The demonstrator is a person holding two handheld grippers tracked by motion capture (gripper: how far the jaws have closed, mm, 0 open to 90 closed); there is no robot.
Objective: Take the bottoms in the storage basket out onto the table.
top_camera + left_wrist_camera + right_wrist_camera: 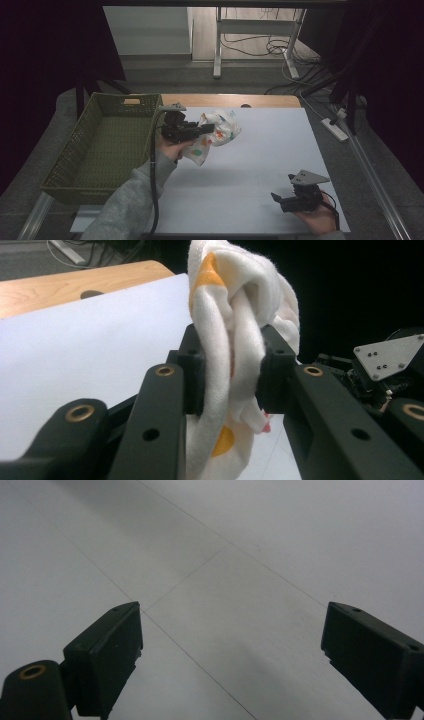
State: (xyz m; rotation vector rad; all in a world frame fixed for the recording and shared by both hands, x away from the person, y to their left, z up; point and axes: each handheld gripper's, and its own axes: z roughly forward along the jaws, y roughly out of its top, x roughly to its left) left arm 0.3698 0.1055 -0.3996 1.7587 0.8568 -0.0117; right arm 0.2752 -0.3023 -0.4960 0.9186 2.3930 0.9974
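A white cloth [223,131] with orange, red and green spots hangs bunched above the white table top [260,150], just right of the basket. My left gripper [206,129] is shut on it, jaws pointing right. In the left gripper view the cloth [225,300] is squeezed between the two black pads, with the left gripper [232,374] closed tightly around its folds. My right gripper [276,197] rests low near the table's front right edge, held in a hand. In the right gripper view the right gripper [230,647] stands open with bare table between its jaws.
A green slotted basket [80,150] sits at the table's left side, its inside bare. A strip of wooden table [225,100] shows at the back. Cables and a power strip [335,129] lie on the floor to the right.
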